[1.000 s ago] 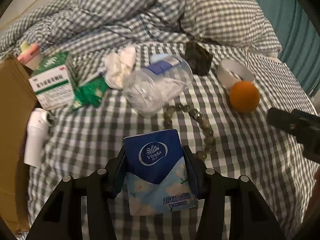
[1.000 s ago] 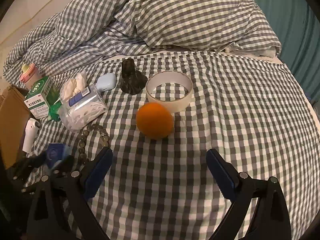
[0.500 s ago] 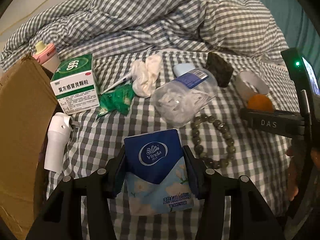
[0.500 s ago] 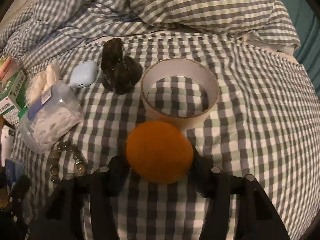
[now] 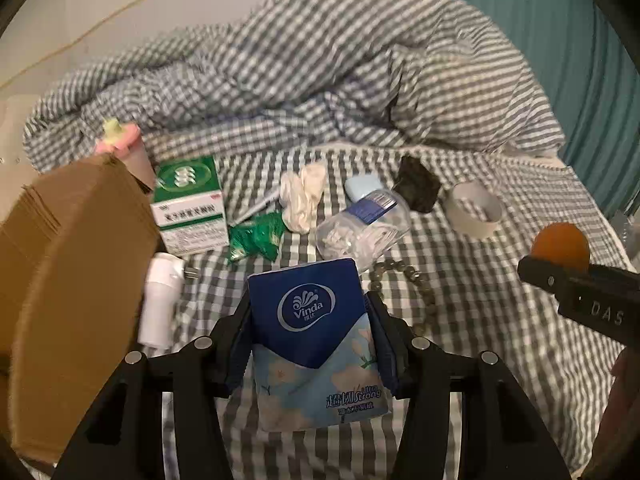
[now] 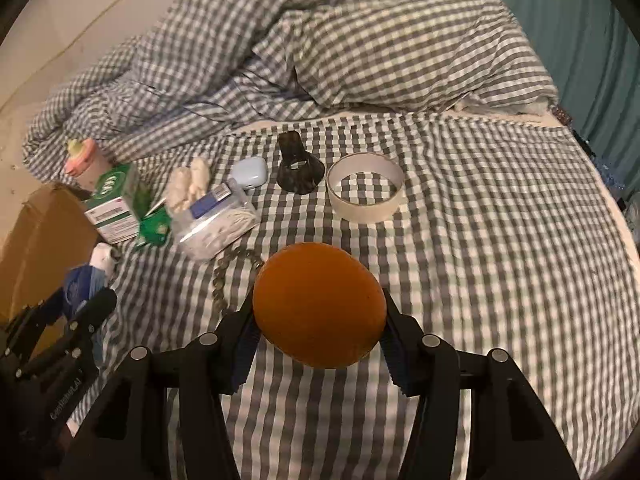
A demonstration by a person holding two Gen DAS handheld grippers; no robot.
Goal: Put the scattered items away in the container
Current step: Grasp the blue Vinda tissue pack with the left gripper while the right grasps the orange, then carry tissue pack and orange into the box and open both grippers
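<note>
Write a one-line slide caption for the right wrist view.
Right gripper clamps an orange above the checked bedspread.

the left gripper (image 5: 310, 332) is matte black, with dark blue ribbed pads (image 5: 239, 354) on both fingers and round silver screws. the right gripper (image 6: 318, 334) has the same build. its side has raised letters "das". a bit of skin shows at the frame edge.
</note>
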